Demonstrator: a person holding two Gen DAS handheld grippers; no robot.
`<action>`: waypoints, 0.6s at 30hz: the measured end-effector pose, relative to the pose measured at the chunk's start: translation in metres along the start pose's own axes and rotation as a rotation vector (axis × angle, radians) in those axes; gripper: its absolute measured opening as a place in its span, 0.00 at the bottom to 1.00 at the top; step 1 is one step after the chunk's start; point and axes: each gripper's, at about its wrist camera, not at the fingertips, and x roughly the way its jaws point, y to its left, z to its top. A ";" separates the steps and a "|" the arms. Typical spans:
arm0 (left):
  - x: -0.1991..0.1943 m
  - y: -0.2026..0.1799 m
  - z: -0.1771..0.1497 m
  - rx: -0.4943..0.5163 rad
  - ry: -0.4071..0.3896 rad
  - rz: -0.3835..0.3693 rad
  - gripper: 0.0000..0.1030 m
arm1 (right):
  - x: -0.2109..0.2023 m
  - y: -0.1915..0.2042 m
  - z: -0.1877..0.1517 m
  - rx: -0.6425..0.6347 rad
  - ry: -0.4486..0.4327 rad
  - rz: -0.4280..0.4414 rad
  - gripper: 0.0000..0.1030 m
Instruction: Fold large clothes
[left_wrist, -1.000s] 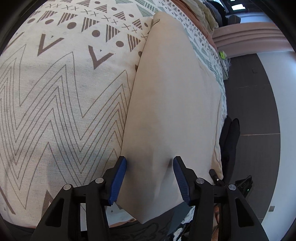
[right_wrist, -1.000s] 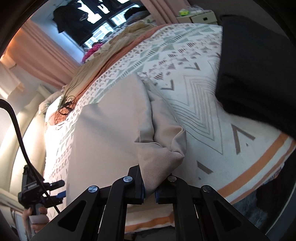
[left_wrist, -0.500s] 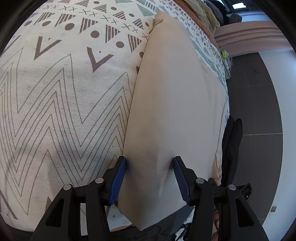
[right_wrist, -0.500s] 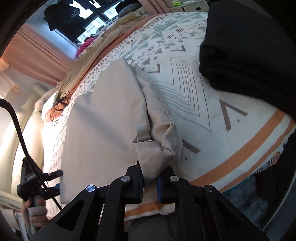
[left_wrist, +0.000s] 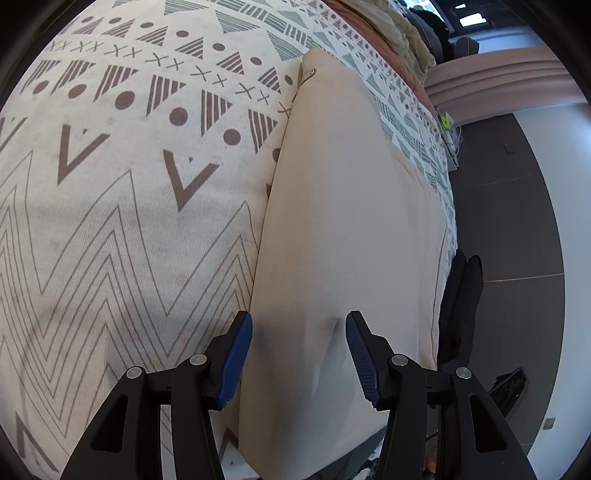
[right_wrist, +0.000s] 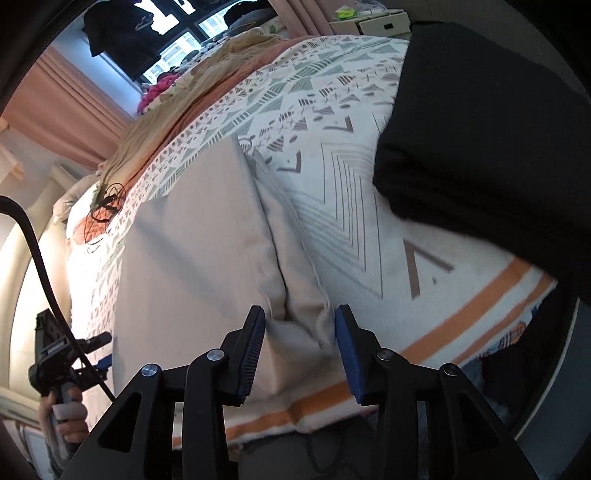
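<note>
A long beige garment (left_wrist: 343, 203) lies folded lengthwise on the patterned bedspread (left_wrist: 110, 221). My left gripper (left_wrist: 299, 343) hovers open over its near end, with the blue pads apart and clear of the flat cloth. In the right wrist view the same garment (right_wrist: 199, 251) stretches away, and its rumpled near corner (right_wrist: 306, 317) lies between the jaws of my right gripper (right_wrist: 300, 332). Those jaws are opening and the pads do not press on the cloth. A hand (right_wrist: 68, 417) holds the other tool at the lower left.
A folded black garment (right_wrist: 480, 147) sits on the bedspread (right_wrist: 351, 229) at the right. A heap of clothes (right_wrist: 207, 74) lies at the bed's far side, before a pink curtain (right_wrist: 55, 110). Dark floor (left_wrist: 517, 221) runs beside the bed, with black clothes (left_wrist: 461, 295) hanging at its edge.
My right gripper was shut on the beige corner and has opened; the cloth now rests loose on the bed. The left gripper's jaws stayed as they were.
</note>
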 end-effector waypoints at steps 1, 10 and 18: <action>0.001 0.000 0.003 0.002 -0.002 0.006 0.53 | 0.003 0.003 0.007 -0.009 -0.002 0.006 0.39; 0.010 -0.001 0.039 0.000 -0.027 0.047 0.53 | 0.062 0.045 0.074 -0.116 0.051 0.014 0.52; 0.017 -0.008 0.065 0.008 -0.045 0.082 0.53 | 0.133 0.075 0.125 -0.199 0.140 -0.010 0.52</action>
